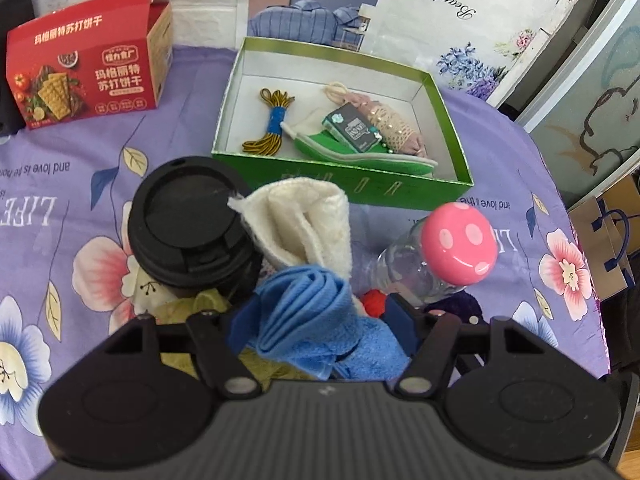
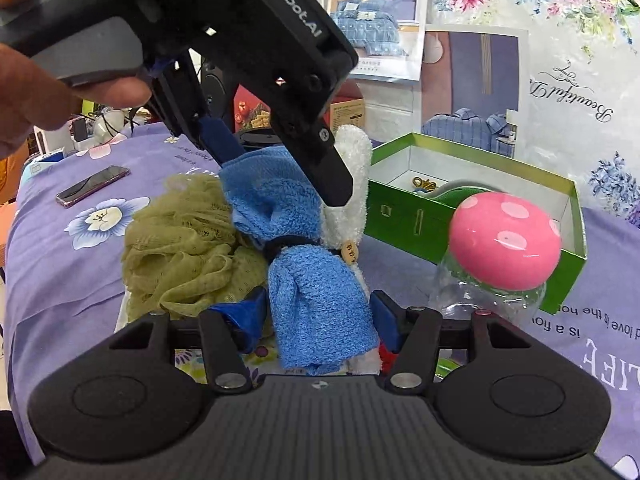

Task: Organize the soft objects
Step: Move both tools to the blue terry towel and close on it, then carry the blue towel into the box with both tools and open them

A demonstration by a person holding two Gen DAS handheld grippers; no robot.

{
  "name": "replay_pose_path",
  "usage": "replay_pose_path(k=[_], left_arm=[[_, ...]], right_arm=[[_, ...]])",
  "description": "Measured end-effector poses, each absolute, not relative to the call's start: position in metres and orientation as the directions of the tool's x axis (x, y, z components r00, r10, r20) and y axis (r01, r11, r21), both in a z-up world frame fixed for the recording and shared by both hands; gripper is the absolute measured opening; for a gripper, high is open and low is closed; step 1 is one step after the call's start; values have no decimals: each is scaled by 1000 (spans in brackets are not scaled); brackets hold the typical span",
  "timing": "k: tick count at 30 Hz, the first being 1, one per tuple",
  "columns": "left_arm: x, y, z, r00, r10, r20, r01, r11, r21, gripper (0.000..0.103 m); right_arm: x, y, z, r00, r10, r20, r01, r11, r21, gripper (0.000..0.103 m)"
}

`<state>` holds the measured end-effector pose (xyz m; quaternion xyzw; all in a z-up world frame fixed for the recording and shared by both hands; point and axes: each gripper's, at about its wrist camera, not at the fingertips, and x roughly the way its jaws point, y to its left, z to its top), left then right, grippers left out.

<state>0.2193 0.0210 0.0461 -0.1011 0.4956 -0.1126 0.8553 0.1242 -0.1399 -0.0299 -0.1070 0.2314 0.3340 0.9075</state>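
A rolled bundle of blue towel [image 2: 316, 292] and white towel [image 2: 354, 160], tied with a black band, stands upright over the purple floral cloth. My left gripper [image 2: 276, 168] is shut on its upper part; in the left wrist view the blue towel [image 1: 304, 308] and white towel [image 1: 304, 220] fill the left gripper [image 1: 320, 324]. My right gripper [image 2: 316, 320] is open, its fingers on either side of the bundle's lower end. An olive mesh pouf [image 2: 184, 240] lies just left of it. The open green box [image 1: 340, 192] holds a shoelace bundle [image 1: 270, 126], a green insole [image 1: 360, 156] and a pink knitted piece [image 1: 392, 124].
A black cup lid [image 1: 188, 220] stands left of the bundle, a clear bottle with a pink spotted cap [image 2: 506, 236] right of it. A red cracker box [image 1: 88, 60] sits at the back left. A phone [image 2: 94, 186] lies on the cloth. A hand grips the left gripper's handle.
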Motion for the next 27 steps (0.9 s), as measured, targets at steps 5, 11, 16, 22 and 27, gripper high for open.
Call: replay_pose_path(k=[5,11,16,22,27], left_arm=[[208,30,55,496,-364,-788,148,930,-336,12],[197,24,101,574,-435,-694,229,899,-374,12],[236,10,144,662,-442,-605,265,893,-363,13],[324,-3,137,694,-377,-613,189,917,-351,13],[382,-2,110,674,-302,-674,111,944,-312,13]], right_arm=[[111,-143,-20,692,562,-454,-647,761,-45,11],[98,-151,22,763,537,-358,-615,774,-149,10],[146,-163,71,823,474,-314,-553,794,-252,11],[249,-163,81,814,428,-394,-548,790,-275,12],[312,-151,58,770,426,-475,-581,775,-247,16]])
